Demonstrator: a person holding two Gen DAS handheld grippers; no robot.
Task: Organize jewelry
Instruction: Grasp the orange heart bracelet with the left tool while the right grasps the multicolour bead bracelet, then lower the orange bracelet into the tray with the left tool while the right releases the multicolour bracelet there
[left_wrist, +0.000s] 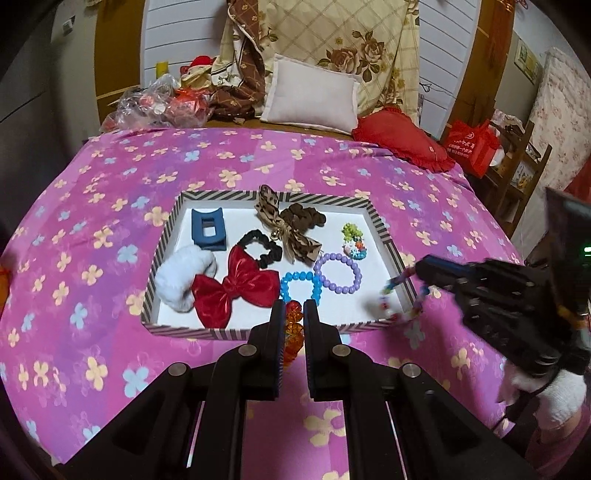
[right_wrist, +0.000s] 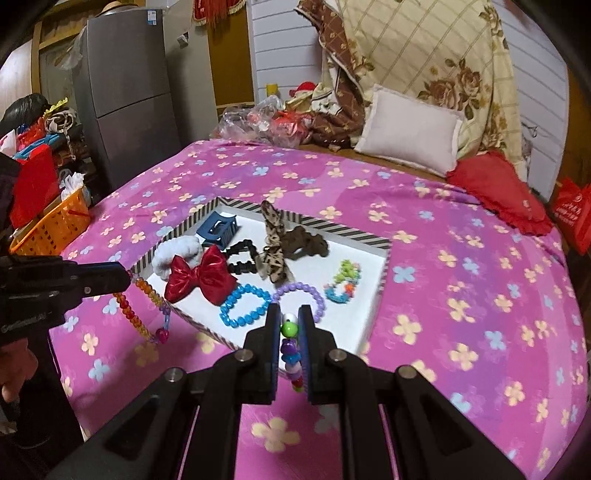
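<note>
An amber bracelet (right_wrist: 140, 295) is clenched in the left hand-held gripper (left_wrist: 293, 314) at the tray's (left_wrist: 380, 218) near edge, its loop hanging outside the rim. A multicoloured bead bracelet (right_wrist: 291, 350) is gripped by the right hand-held gripper (right_wrist: 289, 317) over the tray's near corner. Both strands are judged light, limp and slippery; a pinch across the beads is best taken.

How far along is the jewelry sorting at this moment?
Mostly done: the striped tray already holds the red bow, blue clip, scrunchies and the blue bracelet and purple bracelet. In hand: the left gripper grips an orange bead strand, the right gripper a multicolored bead strand. Left: setting both in the tray.
</note>
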